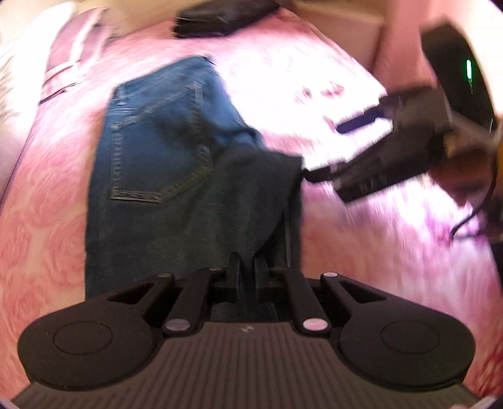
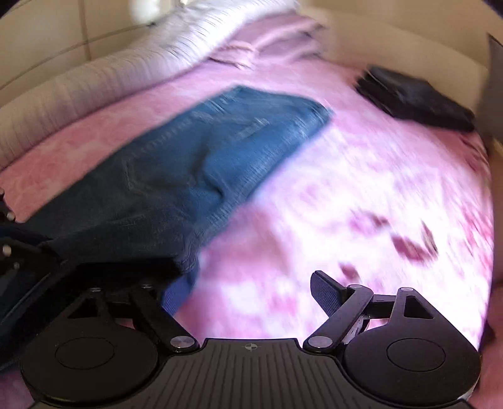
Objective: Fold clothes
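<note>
Blue jeans (image 1: 157, 151) lie on a pink bedspread, back pocket up, and also show in the right wrist view as jeans (image 2: 220, 151). My left gripper (image 1: 248, 270) is shut on a lifted dark fold of the jeans, which rises between its fingers. My right gripper (image 2: 251, 292) stands open just right of the raised denim edge, with only bedspread between its fingers. In the left wrist view the right gripper (image 1: 333, 148) is to the right of the jeans, with its lower fingertip at the lifted fold's corner. Both views are blurred.
A dark folded garment (image 2: 415, 97) lies at the far right of the bed and shows at the top of the left wrist view (image 1: 220, 15). A striped white pillow (image 2: 195, 37) and folded pink cloth (image 2: 276, 41) lie at the head. The pink bedspread (image 2: 361, 188) extends right of the jeans.
</note>
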Motion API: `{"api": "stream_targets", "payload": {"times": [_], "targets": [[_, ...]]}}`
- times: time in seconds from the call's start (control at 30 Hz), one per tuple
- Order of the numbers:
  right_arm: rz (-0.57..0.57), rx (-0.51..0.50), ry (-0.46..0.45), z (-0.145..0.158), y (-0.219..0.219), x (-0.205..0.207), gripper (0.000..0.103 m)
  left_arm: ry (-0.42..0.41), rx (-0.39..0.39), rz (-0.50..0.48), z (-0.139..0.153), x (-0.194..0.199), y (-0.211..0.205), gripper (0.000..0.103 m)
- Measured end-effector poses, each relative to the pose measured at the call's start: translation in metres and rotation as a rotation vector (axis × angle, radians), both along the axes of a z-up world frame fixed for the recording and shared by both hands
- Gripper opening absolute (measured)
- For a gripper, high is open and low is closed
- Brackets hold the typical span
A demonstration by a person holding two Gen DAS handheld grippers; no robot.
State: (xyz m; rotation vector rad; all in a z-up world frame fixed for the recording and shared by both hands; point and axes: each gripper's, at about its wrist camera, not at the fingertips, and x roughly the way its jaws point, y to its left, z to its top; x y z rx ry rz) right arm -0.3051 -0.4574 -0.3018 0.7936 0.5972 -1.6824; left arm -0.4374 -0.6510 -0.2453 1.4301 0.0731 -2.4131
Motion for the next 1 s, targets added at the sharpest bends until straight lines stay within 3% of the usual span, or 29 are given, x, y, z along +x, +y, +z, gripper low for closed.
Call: {"api": "stream_targets", "payload": {"times": [0.27, 0.4, 0.53, 0.63, 0.73, 0.8, 0.93, 1.0], "targets": [[0.138, -0.062, -0.036, -0.011, -0.026, 0.019, 0.083, -0.047, -0.018, -0.011, -0.011, -0.004, 0.008, 0.009], [0.030, -0.015, -0.068, -0.017, -0.041, -0.027, 0.084, -0.067, 0.006, -0.015, -0.011, -0.009, 0.010, 0.015], [0.076, 0.035, -0.116, 0.007, -0.023, -0.046, 0.084, -0.077, 0.058, -0.033, 0.003, -0.017, 0.025, 0.021], [0.116, 0.027, -0.179, 0.030, -0.017, -0.065, 0.084, -0.048, 0.011, -0.020, 0.019, -0.030, 0.039, 0.024], [0.085, 0.006, -0.292, 0.038, -0.038, -0.117, 0.084, -0.035, -0.071, 0.037, 0.023, -0.056, 0.041, 0.031], [0.026, -0.013, -0.399, 0.028, -0.066, -0.172, 0.084, -0.028, -0.094, 0.088, 0.019, -0.074, 0.033, 0.032], [-0.040, -0.054, -0.572, -0.021, -0.124, -0.284, 0.083, -0.050, -0.005, 0.231, -0.005, -0.091, -0.001, 0.033], [-0.036, -0.022, -0.632, -0.041, -0.150, -0.312, 0.083, -0.081, 0.061, 0.286, -0.019, -0.095, -0.017, 0.033]]}}
